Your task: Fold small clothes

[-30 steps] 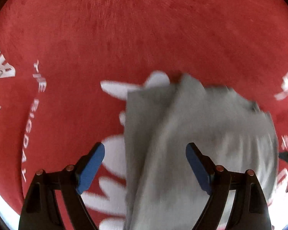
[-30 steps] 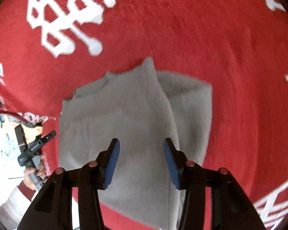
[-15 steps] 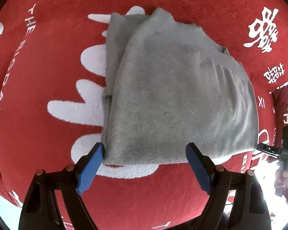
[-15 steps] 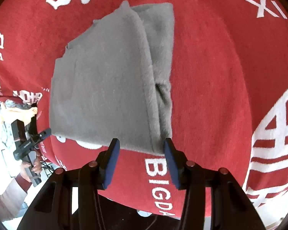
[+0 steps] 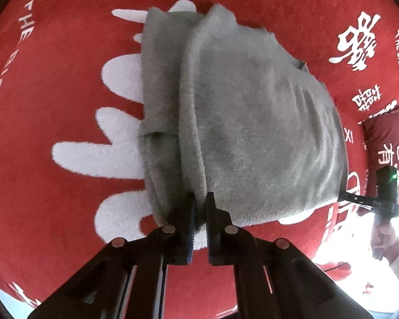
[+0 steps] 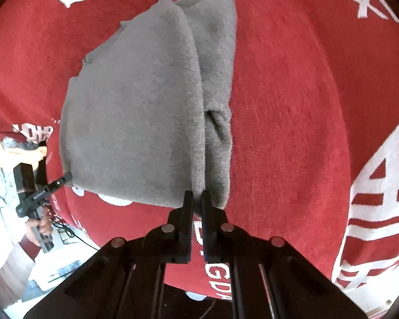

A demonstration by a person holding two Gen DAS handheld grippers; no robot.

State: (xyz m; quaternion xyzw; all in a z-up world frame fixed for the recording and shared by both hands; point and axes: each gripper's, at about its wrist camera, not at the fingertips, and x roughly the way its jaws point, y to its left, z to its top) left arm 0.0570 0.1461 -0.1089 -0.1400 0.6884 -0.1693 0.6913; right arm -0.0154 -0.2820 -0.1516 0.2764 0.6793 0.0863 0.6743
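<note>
So the grey garment (image 5: 252, 122) was lying folded on the red cloth (image 5: 53, 199) with the white lettering, its near hem close to the cloth's front edge. Both claws were clamped on that hem.

From the left wrist camera, the left gripper (image 5: 199, 207) had its jaws pressed together on a ridge of the fabric near the garment's left side, a bit of grey fluff poking out between the blue-lined fingers (image 5: 190, 228). That view also showed the white splashy print (image 5: 93, 154) sticking out from under the garment's left edge, which the other camera didn't catch at all. Off at the right you could see a hand (image 5: 380, 234) holding the other tool.

The right wrist camera gave the mirror picture: the right gripper (image 6: 196, 202) was pinching the hem right where the top layer's folded edge ran down over the narrower layer beneath. Only this view showed the little puckered tuck (image 6: 216, 125) halfway along that right side. The hand (image 6: 40, 226) and a pale sleeve (image 6: 10, 268) with the left tool sat past the cloth's left edge.
</note>
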